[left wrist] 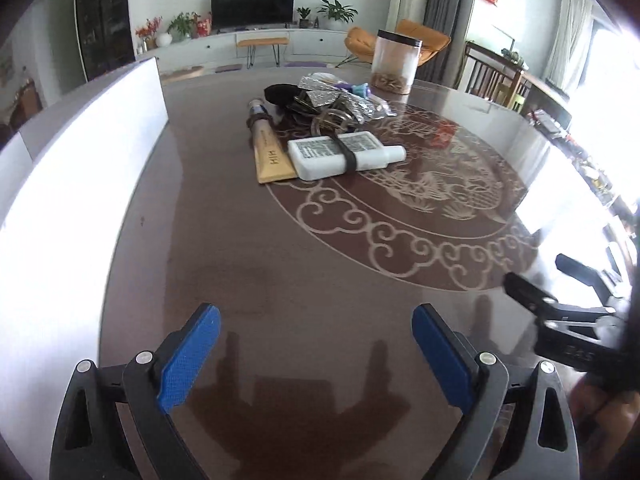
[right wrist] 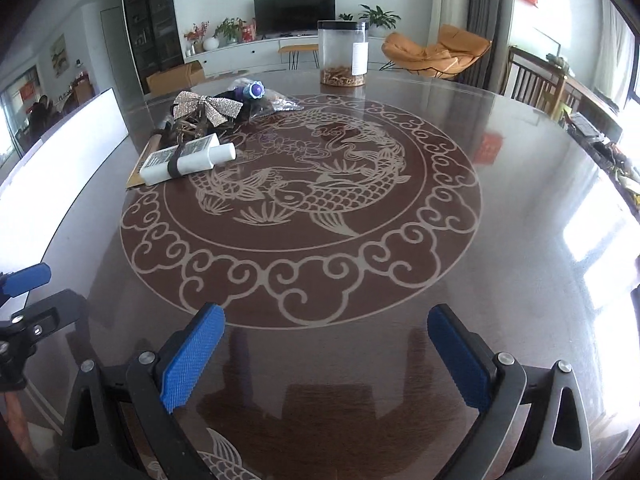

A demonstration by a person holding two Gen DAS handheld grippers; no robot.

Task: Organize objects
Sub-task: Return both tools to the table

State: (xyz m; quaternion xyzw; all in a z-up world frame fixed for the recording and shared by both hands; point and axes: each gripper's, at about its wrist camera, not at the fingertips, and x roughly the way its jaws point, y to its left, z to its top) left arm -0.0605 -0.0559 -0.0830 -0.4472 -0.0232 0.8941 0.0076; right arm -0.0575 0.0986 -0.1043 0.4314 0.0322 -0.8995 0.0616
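my desk (right wrist: 500, 208) is a round, glossy dark-brown top with a pale carp-and-cloud medallion inlaid at its middle. on its far left lies a flat white plastic bottle (left wrist: 340, 154) banded by a black loop, touching a tan tube (left wrist: 270, 156) beside it. behind them sits a heap with a silver glitter bow (right wrist: 208, 110). a clear black-lidded jar (right wrist: 343, 54) stands at the far edge.
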